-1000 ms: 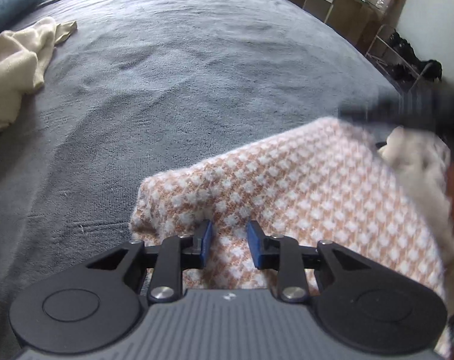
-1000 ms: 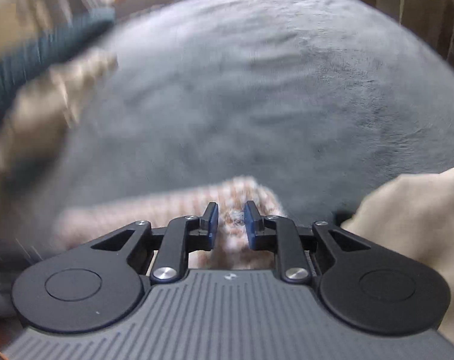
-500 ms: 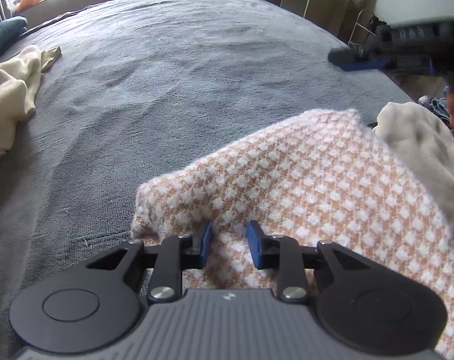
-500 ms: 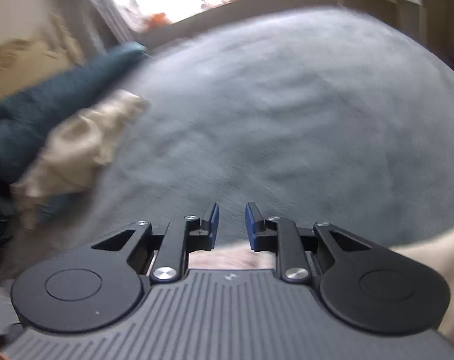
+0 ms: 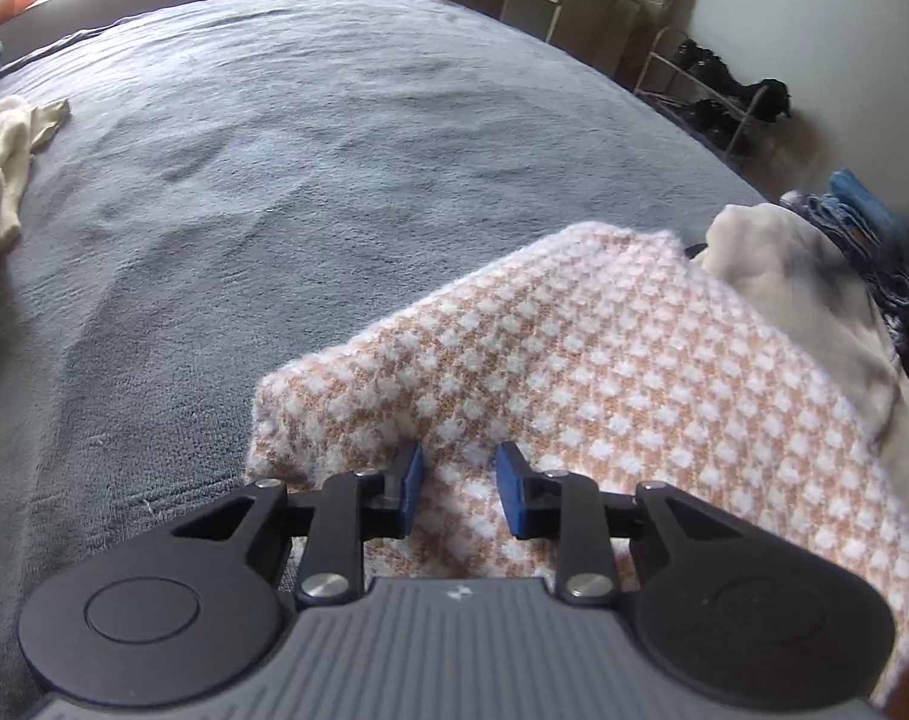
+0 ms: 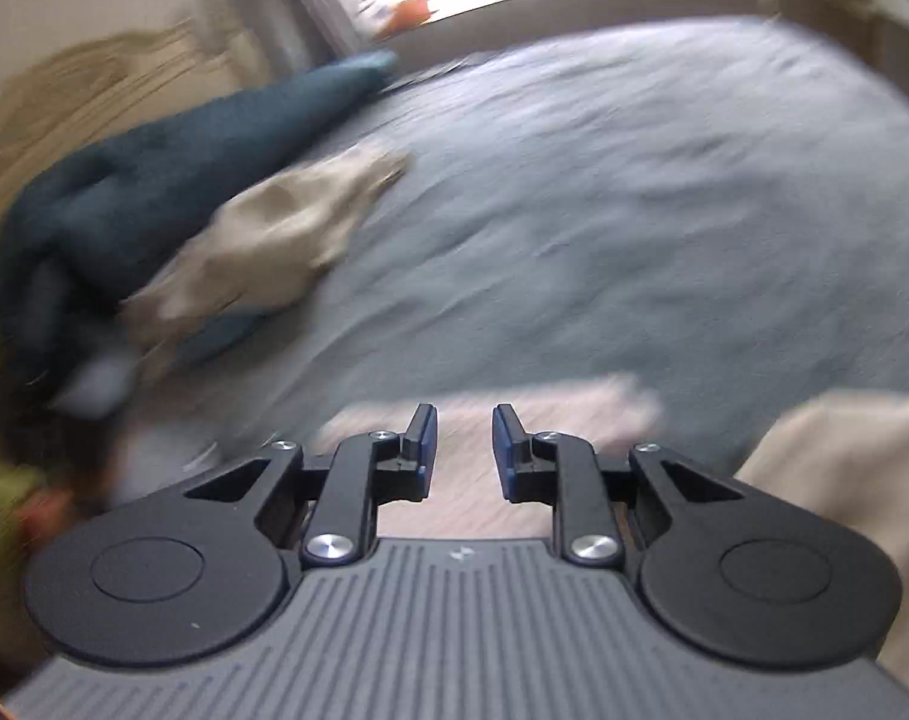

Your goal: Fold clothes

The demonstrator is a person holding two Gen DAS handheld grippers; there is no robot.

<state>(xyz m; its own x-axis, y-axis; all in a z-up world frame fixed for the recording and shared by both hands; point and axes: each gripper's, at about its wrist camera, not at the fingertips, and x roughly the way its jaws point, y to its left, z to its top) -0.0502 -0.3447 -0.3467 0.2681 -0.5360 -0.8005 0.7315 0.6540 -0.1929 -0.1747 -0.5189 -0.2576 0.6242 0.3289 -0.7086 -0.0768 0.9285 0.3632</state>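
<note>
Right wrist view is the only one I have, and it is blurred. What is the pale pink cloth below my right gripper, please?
Observer: It is a checked knit garment, orange and white. The left wrist view shows the pattern sharply.
Operator: Is the left gripper holding it?
Observer: It looks so. The knit fills the gap between the blue pads of the left gripper and creases against one pad.
Operator: I see a cream cloth at my right edge. Is there anything behind it?
Observer: Yes. Past the cream garment lies a pile of blue denim clothes, near the edge of the grey bed cover.
</note>
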